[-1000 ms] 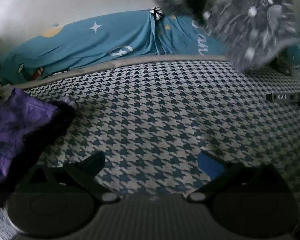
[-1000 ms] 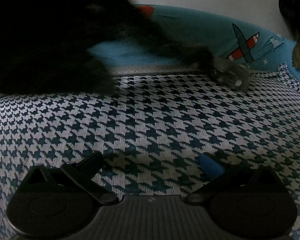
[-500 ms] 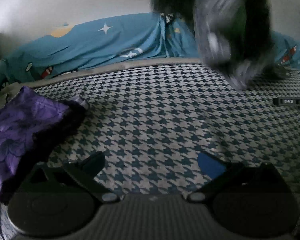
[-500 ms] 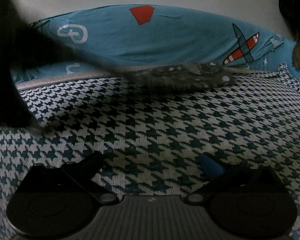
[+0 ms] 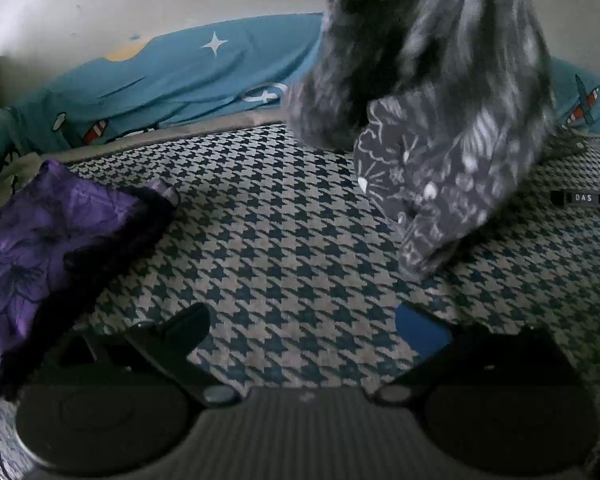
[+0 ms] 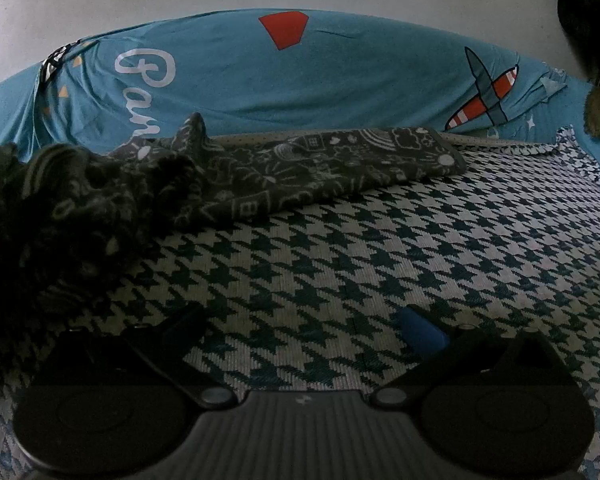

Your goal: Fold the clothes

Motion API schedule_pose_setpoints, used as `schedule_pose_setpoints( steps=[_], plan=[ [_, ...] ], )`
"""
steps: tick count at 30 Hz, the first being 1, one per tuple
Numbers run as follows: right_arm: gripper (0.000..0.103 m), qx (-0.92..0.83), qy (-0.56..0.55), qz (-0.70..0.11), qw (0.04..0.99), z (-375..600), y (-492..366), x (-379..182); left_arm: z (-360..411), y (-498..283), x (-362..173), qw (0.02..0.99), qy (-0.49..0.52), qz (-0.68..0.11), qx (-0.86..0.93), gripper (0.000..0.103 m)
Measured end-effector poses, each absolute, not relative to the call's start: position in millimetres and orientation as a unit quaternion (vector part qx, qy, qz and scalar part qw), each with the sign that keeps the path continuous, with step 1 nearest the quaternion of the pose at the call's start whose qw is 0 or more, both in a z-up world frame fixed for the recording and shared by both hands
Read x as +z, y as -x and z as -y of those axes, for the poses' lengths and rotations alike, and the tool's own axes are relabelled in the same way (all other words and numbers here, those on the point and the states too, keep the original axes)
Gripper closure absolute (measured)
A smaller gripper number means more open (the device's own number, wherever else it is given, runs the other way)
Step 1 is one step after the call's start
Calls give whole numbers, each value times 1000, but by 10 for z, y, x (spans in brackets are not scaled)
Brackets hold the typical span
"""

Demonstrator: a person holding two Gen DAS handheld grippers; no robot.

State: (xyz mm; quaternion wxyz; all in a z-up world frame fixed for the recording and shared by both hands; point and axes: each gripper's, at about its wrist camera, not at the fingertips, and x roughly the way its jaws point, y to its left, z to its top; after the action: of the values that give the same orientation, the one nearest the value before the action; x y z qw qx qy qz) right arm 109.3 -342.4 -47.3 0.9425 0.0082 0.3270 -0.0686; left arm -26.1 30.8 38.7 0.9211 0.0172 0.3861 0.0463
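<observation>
Two garments are showing here: a grey patterned garment (image 5: 440,168) is hanging blurred at about one o'clock in the left wrist view, its lower edge nearing the houndstooth cover (image 5: 292,248), while in the right wrist view the same piece (image 6: 300,172) is lying partly spread from nine towards one o'clock, bunched at its left end. A purple floral garment (image 5: 40,248) is sitting folded at nine o'clock of the left view. The left gripper (image 5: 304,324) and the right gripper (image 6: 304,324) are both standing spread wide, pinching nothing, low over the cover. Judging by this, the step is laying the grey piece flat; doing it well is likely meaning taking two corners, one per gripper, and pulling the bunched end out smooth before any fold. Readable writing is scarce: white script beginning "Gan" on the blue pillow (image 6: 340,76), and a small tag reading roughly "DAS" (image 5: 583,198) at three o'clock
</observation>
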Motion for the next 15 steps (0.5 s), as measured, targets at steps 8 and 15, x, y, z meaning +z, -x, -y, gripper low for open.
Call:
schedule_pose_setpoints(
  steps=[8, 15],
  plan=[
    [0, -69, -8, -327, 943, 3417, -1092, -485, -285, 269, 390, 921, -19, -387, 47, 0],
    [0, -69, -8, -327, 943, 3415, -1094, -478, -373, 290, 365, 915, -16, -398, 58, 0]
  ],
)
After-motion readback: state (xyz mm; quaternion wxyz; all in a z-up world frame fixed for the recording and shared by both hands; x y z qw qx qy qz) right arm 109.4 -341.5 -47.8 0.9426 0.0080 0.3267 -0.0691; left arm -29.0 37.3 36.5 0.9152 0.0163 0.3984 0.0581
